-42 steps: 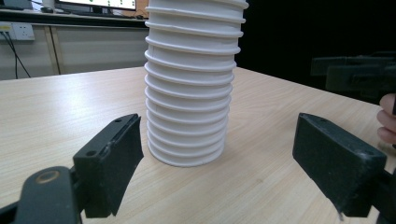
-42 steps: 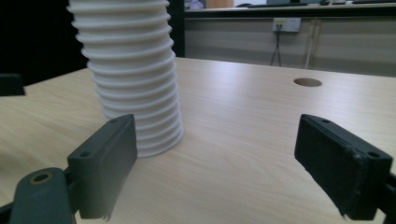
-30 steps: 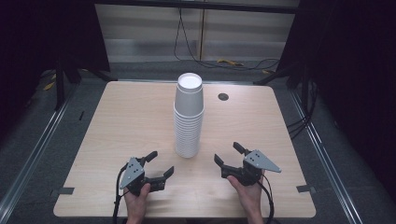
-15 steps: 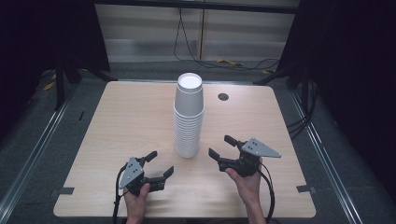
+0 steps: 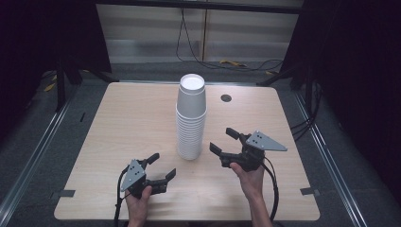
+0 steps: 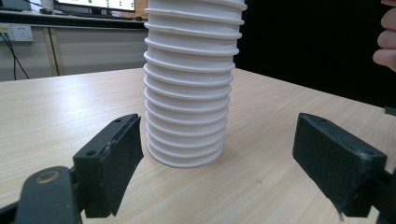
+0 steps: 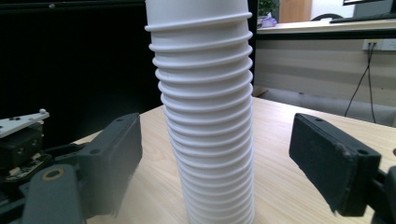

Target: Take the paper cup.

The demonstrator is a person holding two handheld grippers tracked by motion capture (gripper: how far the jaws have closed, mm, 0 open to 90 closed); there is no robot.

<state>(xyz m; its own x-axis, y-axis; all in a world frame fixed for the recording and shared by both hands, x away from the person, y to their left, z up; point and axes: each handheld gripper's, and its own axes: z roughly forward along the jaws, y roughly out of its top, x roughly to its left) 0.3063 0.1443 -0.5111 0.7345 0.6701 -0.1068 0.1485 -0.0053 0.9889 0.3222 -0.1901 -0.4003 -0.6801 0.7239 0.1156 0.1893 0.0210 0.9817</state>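
A tall stack of white paper cups [image 5: 191, 118], mouths down, stands in the middle of the wooden table [image 5: 127, 118]. My left gripper [image 5: 162, 165] rests low near the front edge, left of the stack, open and holding nothing. My right gripper [image 5: 221, 140] is lifted just right of the stack's lower half, open, with its jaws pointing at the cups. In the left gripper view the stack [image 6: 189, 84] stands beyond the open left gripper [image 6: 224, 140]. In the right gripper view the stack [image 7: 205, 116] rises close ahead, between the wide jaws of the right gripper [image 7: 224, 140].
A small dark round grommet [image 5: 226, 98] sits in the table behind the stack. Metal rails run along the floor on both sides, and cables [image 5: 236, 64] lie beyond the far edge. The left gripper [image 7: 21, 140] shows at the left of the right gripper view.
My right gripper has risen and moved forward and left toward the cup stack. The left gripper and the stack have stayed where they were.
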